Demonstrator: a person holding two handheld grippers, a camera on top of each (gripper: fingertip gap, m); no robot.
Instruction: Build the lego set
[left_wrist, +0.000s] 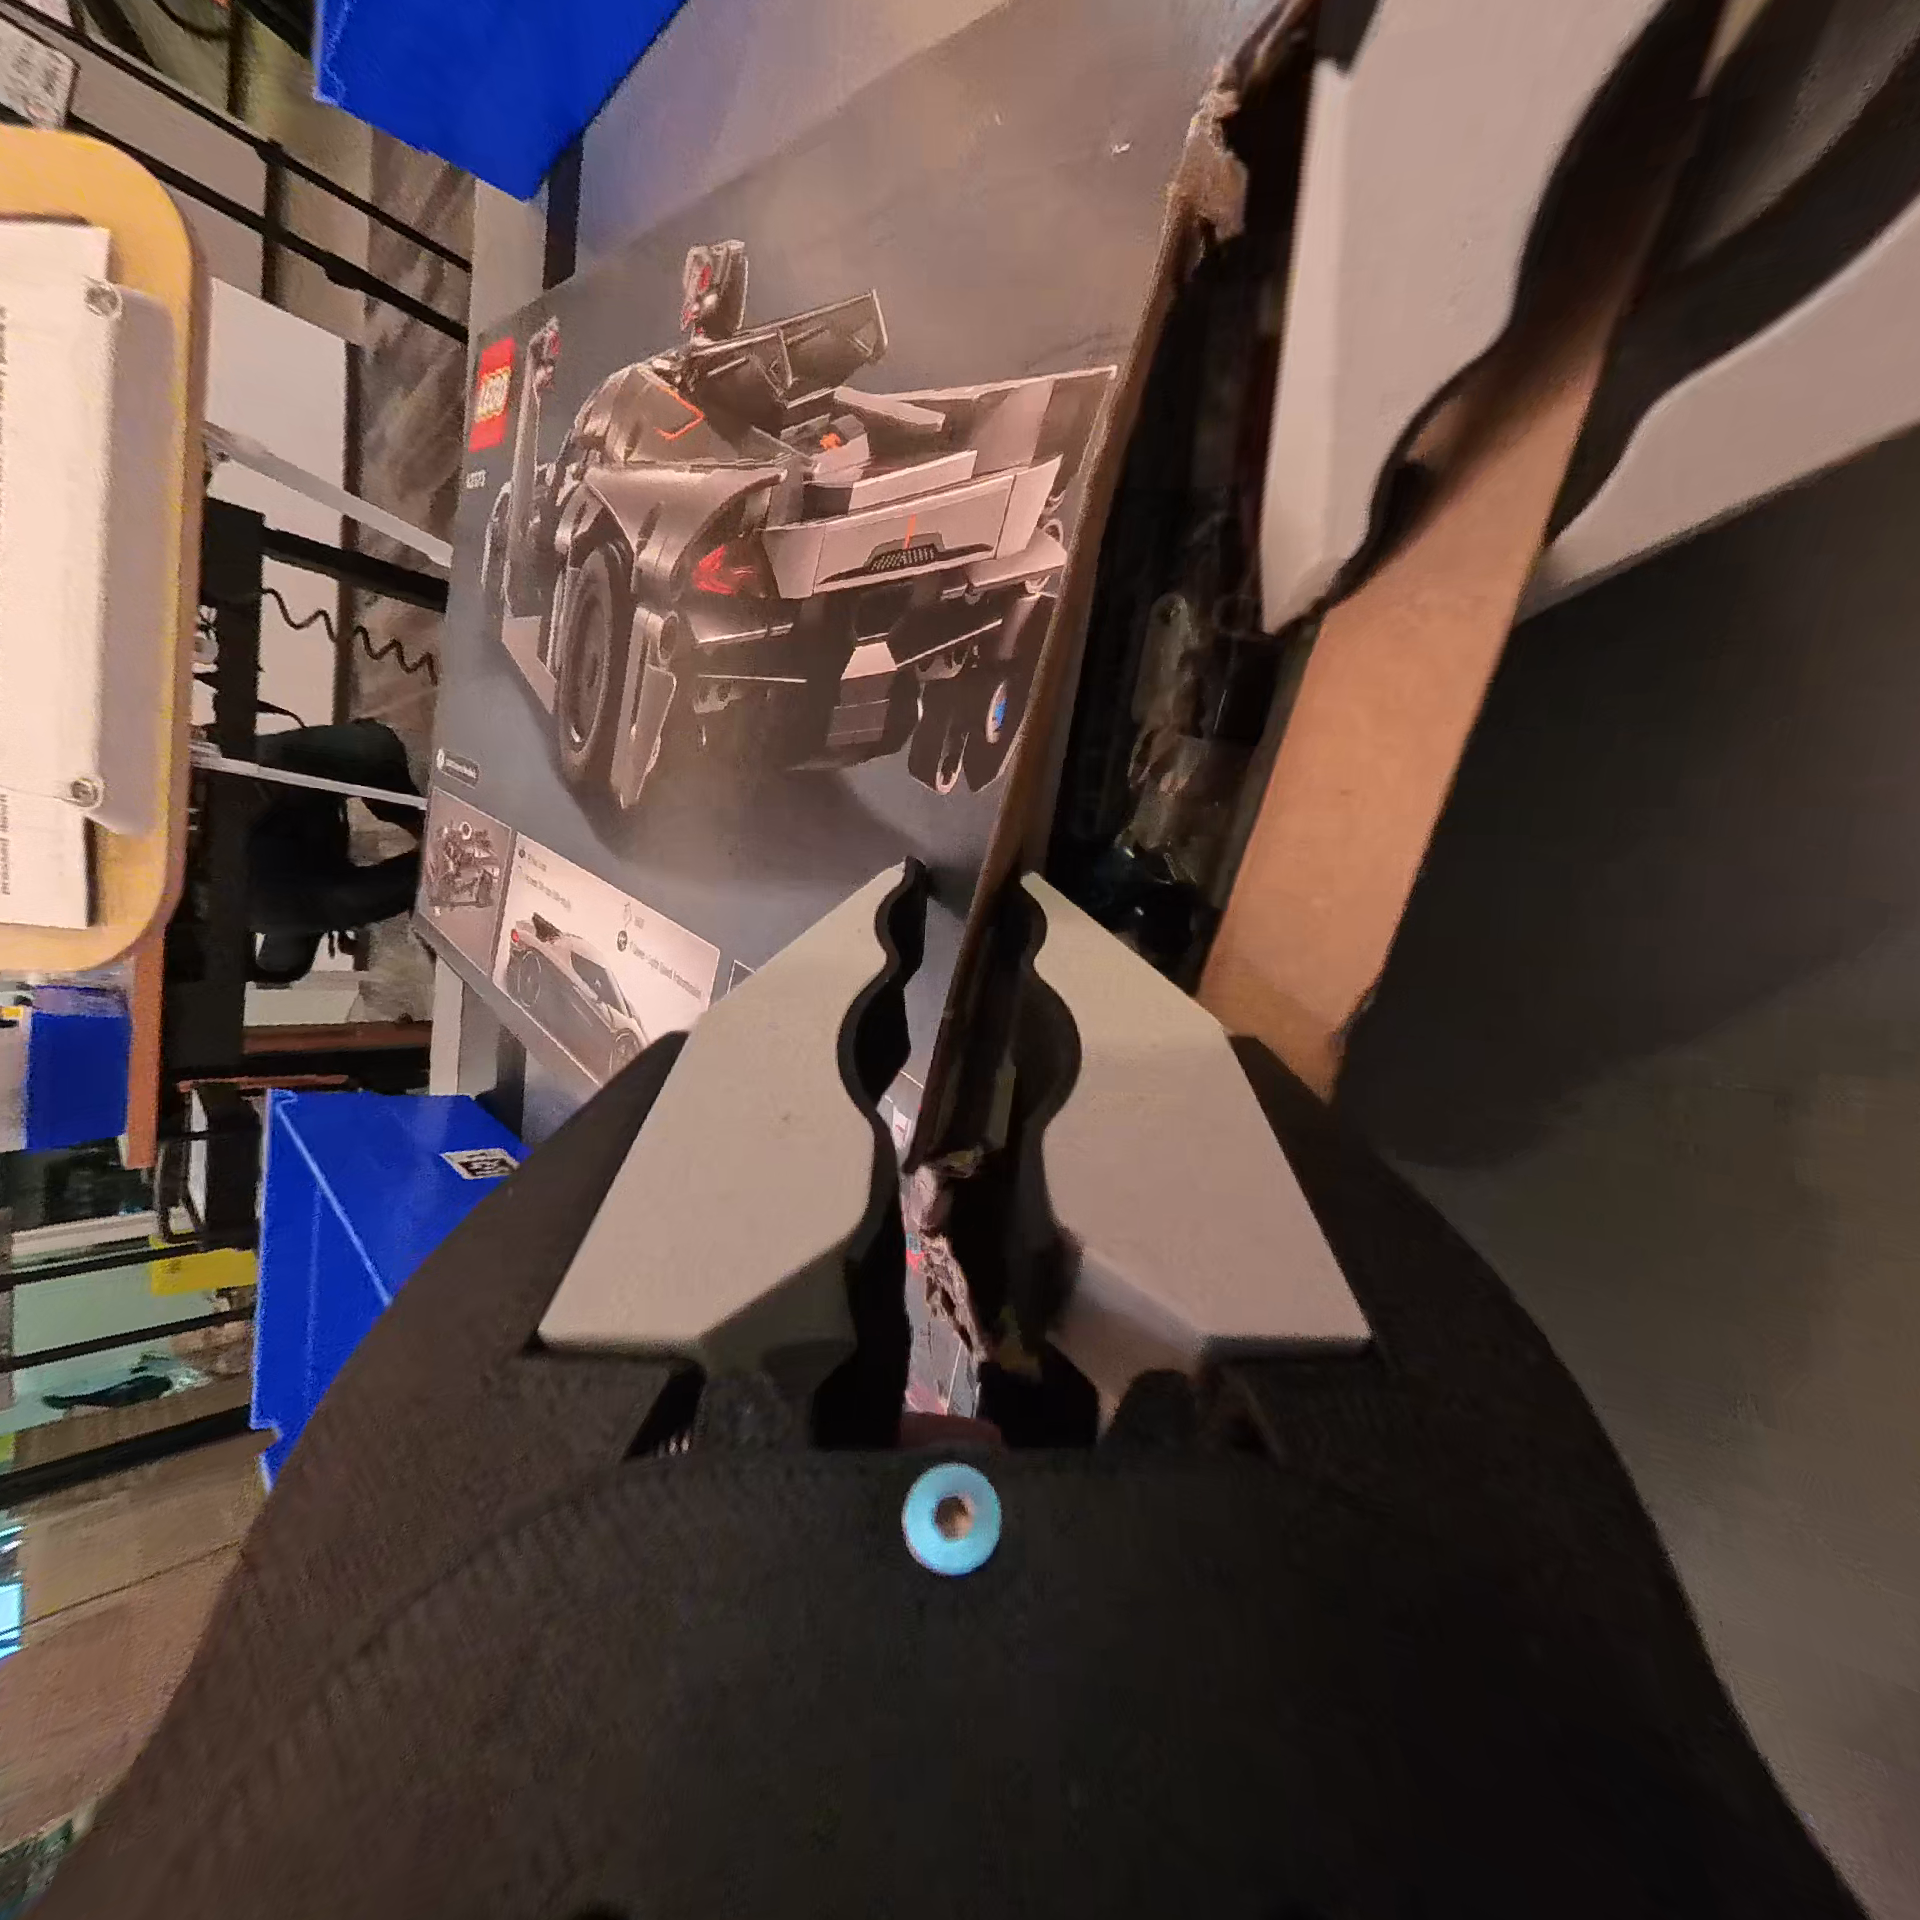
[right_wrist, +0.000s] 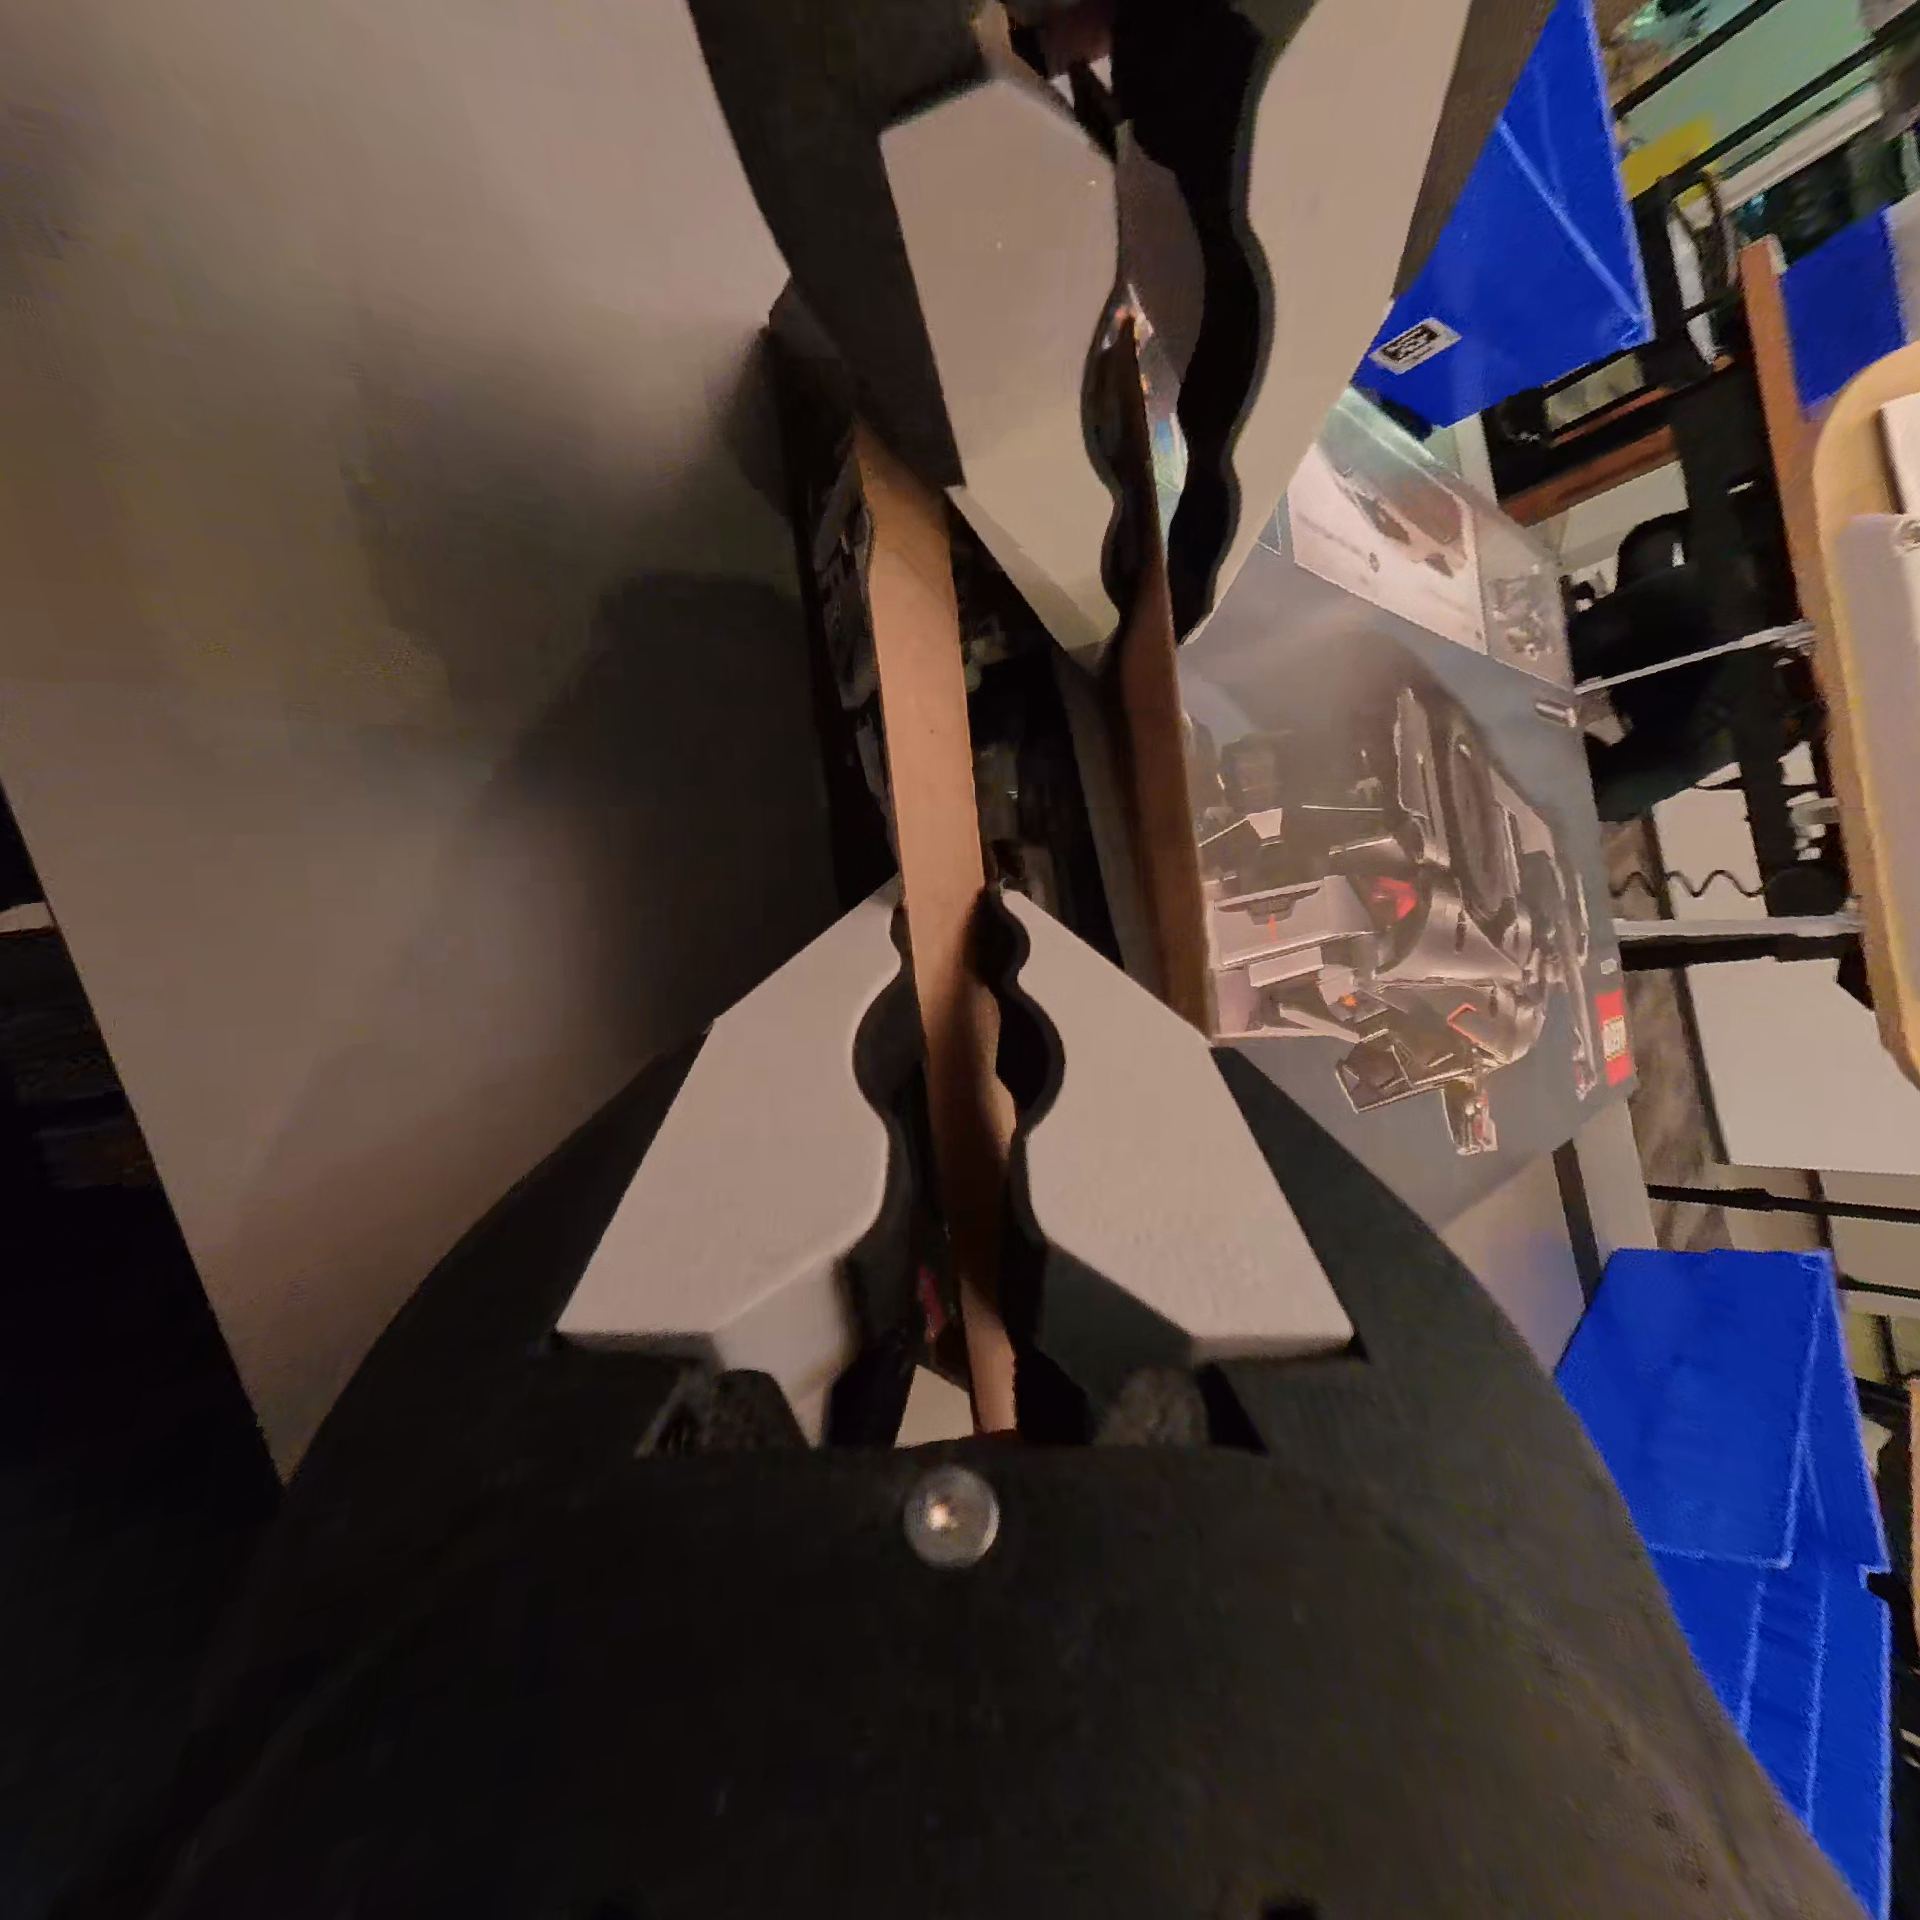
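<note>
The lego set box (left_wrist: 769, 582) is grey with a printed picture of a grey car, and its end is torn open. My left gripper (left_wrist: 971, 894) is shut on the box's printed wall at the torn edge. My right gripper (right_wrist: 940, 914) is shut on the opposite brown cardboard flap (right_wrist: 925, 727). The two flaps are held apart, and dark bags of parts (left_wrist: 1153, 665) show inside the gap. The right gripper also shows in the left wrist view (left_wrist: 1475, 416), and the left gripper shows in the right wrist view (right_wrist: 1143, 436). The box also shows in the right wrist view (right_wrist: 1382, 862).
Blue bins (left_wrist: 374, 1247) stand beside the box, with another above (left_wrist: 468, 73). A light wooden board with white papers (left_wrist: 94, 540) is at the left. Black shelving frames (left_wrist: 239, 623) stand behind. A grey table surface (right_wrist: 312, 520) lies beyond the box. Left tips to right tips: about 7 centimeters.
</note>
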